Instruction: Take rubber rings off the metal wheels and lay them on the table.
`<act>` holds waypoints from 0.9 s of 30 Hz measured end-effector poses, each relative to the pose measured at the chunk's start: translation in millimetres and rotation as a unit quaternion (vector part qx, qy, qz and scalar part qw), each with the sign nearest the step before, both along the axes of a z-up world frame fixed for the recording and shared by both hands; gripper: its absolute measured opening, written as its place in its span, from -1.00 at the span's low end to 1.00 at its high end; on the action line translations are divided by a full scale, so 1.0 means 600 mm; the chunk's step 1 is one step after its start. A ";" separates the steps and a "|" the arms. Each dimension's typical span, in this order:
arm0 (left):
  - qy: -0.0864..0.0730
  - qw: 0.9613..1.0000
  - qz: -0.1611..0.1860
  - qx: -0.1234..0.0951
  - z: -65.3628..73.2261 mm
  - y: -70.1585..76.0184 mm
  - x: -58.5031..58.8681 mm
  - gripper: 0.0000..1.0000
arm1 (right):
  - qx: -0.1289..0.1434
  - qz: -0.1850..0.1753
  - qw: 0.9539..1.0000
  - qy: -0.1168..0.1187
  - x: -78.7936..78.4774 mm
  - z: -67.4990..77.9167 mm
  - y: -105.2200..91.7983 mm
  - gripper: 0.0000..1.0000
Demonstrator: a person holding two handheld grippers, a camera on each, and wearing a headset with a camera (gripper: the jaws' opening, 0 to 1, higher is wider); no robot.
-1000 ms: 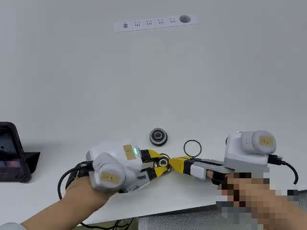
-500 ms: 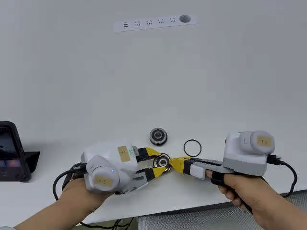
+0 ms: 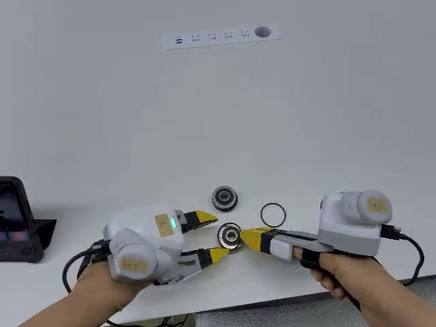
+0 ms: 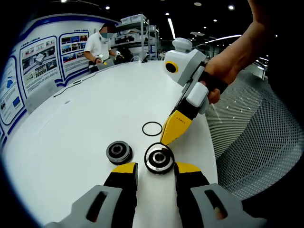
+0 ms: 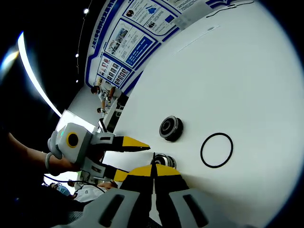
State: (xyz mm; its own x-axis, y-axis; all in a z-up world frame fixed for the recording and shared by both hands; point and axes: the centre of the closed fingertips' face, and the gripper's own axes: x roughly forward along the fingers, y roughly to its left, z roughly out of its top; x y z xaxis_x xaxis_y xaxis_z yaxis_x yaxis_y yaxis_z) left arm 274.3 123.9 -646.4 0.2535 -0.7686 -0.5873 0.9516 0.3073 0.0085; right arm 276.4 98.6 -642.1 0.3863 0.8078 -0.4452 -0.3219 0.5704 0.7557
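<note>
My left gripper [image 3: 215, 236] is released, its jaws spread around the near wheel [image 3: 229, 236] from 9 o'clock, placed, I judge, to brace it. My right gripper [image 3: 245, 236] is clenched, its tip at the wheel's 3 o'clock rim. I cannot tell whether it pinches rubber. A loose ring [image 3: 273, 214] lies at 2 o'clock on the table [image 3: 327, 177], and a second wheel [image 3: 225, 197] waits at 12.

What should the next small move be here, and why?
Probably close the left gripper on the near wheel: its jaws stand open with the wheel just ahead, while the shut right gripper sits at its rim. Holding the wheel steady should let the right gripper peel the rubber ring off.
</note>
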 end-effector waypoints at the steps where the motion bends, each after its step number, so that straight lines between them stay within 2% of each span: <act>1: 0.000 1.000 0.000 -0.002 0.000 0.001 -0.001 -0.32 | 0.001 0.001 1.000 -0.001 0.000 0.002 0.001 -0.96; 5: 0.000 1.000 0.003 0.001 -0.003 0.008 -0.003 -0.19 | 0.006 0.004 1.000 -0.002 -0.003 0.008 0.003 -0.96; 17: 0.003 1.000 0.029 0.007 -0.009 0.032 0.003 -0.02 | 0.019 -0.004 1.000 -0.013 -0.004 0.037 -0.008 -0.96; 22: 0.003 0.999 0.042 0.004 -0.008 0.037 0.009 0.08 | 0.021 -0.029 0.999 -0.015 0.010 0.041 -0.031 -0.96; 27: 0.004 0.999 0.050 0.001 -0.008 0.041 0.011 0.09 | 0.018 -0.059 0.998 -0.014 0.029 0.037 -0.064 -0.96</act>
